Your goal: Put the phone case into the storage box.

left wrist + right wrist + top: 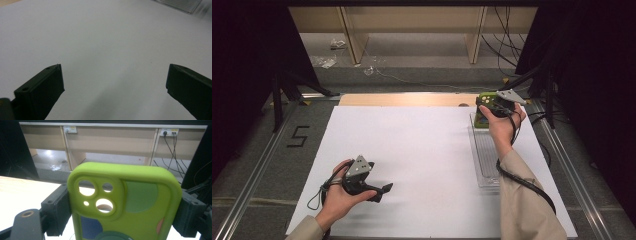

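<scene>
Now: right gripper [120, 207] jaws clamp phone case [125, 205] | left gripper [112, 82] jaws wide, empty

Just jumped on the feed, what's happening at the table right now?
A person holds a gripper in each hand. The right gripper is clamped on the sides of a lime-green phone case, holding it up over the far end of a clear plastic tray at the right of the white table. The left gripper hangs open over bare table, holding nothing.
</scene>
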The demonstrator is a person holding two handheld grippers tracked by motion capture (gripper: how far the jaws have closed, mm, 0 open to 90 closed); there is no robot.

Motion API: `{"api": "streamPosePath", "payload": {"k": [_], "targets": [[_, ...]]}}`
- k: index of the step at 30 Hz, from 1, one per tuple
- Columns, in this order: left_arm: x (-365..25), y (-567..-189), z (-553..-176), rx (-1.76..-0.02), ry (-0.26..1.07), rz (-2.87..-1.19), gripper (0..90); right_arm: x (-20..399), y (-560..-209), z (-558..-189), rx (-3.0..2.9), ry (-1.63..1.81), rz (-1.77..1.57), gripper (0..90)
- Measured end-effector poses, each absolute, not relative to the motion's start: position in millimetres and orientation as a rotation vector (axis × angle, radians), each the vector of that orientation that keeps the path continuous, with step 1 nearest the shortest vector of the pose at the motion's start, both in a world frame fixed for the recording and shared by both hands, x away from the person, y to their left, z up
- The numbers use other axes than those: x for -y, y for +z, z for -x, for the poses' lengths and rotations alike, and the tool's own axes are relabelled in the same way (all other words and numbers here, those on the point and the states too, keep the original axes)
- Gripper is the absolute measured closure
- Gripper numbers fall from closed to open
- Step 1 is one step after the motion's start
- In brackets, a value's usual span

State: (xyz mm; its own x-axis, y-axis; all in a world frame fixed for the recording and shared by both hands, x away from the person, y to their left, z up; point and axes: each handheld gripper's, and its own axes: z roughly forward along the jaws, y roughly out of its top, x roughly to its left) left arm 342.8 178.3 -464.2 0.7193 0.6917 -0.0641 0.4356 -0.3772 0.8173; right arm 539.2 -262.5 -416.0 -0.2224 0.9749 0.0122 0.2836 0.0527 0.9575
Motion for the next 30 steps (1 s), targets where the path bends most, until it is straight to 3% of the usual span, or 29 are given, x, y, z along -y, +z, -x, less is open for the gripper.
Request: {"api": "streamPosePath", "payload": {"k": [30], "targets": [[-178.1, -464.5, -342.8, -0.857, 0.361, -2.030, 0.7, 260.0, -421.4, -542.6, -1.618, 1.186, -1.295, 17.8]]}}
